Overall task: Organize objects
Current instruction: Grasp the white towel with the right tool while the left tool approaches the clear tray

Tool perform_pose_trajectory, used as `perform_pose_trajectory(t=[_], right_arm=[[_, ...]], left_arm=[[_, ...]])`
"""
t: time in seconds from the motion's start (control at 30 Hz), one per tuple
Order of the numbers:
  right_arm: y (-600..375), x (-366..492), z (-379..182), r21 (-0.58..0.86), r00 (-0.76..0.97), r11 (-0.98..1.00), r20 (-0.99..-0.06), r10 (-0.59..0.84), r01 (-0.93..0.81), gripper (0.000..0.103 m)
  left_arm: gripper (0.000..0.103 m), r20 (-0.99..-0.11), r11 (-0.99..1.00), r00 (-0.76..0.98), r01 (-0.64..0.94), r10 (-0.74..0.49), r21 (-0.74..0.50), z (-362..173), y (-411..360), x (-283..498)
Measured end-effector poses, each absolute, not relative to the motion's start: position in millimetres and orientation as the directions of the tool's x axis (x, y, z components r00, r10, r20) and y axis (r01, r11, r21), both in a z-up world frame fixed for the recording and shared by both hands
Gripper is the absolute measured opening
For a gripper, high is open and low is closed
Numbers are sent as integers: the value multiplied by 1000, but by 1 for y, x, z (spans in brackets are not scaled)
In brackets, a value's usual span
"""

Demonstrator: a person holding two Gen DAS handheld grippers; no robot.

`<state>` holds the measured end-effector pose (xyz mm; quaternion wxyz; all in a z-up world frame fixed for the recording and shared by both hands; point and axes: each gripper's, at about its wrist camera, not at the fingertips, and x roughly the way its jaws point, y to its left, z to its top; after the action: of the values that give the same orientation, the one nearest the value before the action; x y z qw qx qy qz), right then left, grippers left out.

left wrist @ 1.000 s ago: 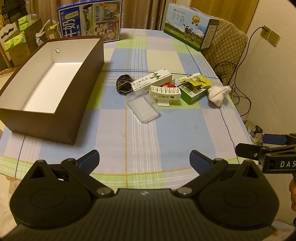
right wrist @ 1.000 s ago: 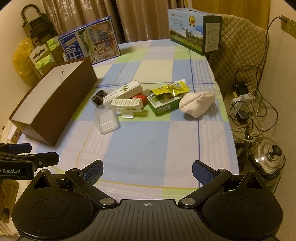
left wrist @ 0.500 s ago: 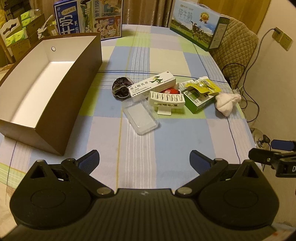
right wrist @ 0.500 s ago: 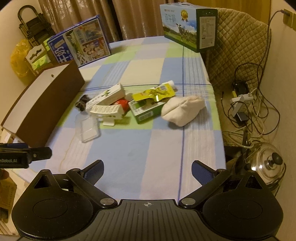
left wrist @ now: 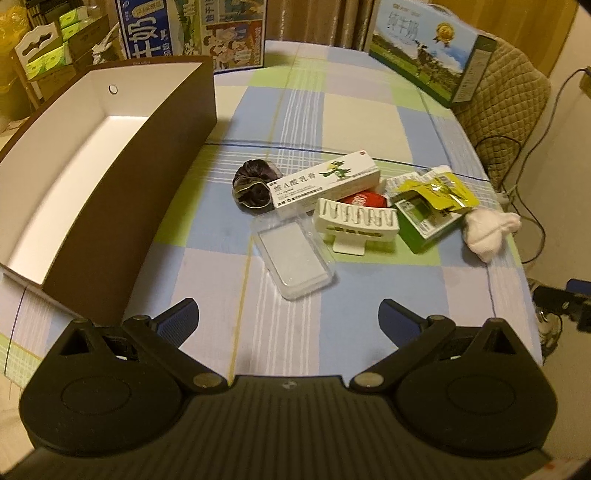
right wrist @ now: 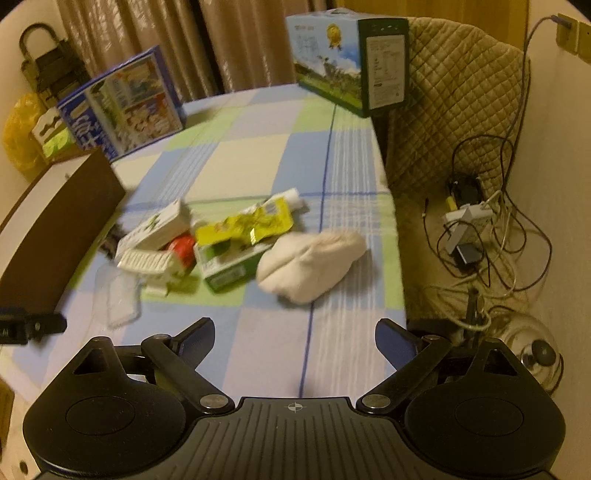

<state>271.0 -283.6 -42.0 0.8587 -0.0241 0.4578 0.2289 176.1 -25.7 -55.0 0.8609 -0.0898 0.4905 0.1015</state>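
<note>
A brown box with a white inside stands open on the left of the checked table. A cluster of small items lies mid-table: a clear plastic case, a white slotted rack, a long white medicine carton, a dark scrunchie, a green box with a yellow sachet, a red item and a white sock. My left gripper is open and empty, just short of the clear case. My right gripper is open and empty, short of the sock.
Two milk cartons stand at the table's far end, a blue one and a green one. A quilted chair, cables and a steel pot are off the table's right edge.
Both grippers have moved forward toward the cluster of items, which now looks larger and closer. Both stay open and empty. The right view is blurred by motion.
</note>
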Motion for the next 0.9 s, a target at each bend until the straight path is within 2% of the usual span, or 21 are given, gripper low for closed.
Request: perform_pose_trajectory(t=[0.4, 0.67, 0.9], right_arm=[[-287, 331, -61, 243, 506, 907, -765, 398, -345, 85], [-294, 365, -84, 392, 464, 900, -772, 434, -190, 73], [-301, 383, -110, 496, 391, 865, -782, 485, -81, 68]], left_arm=[[102, -877, 938, 457, -347, 149, -22, -75, -12, 211], [102, -883, 922, 437, -388, 170, -14, -82, -5, 222], [102, -893, 910, 408, -415, 188, 2, -92, -3, 224]])
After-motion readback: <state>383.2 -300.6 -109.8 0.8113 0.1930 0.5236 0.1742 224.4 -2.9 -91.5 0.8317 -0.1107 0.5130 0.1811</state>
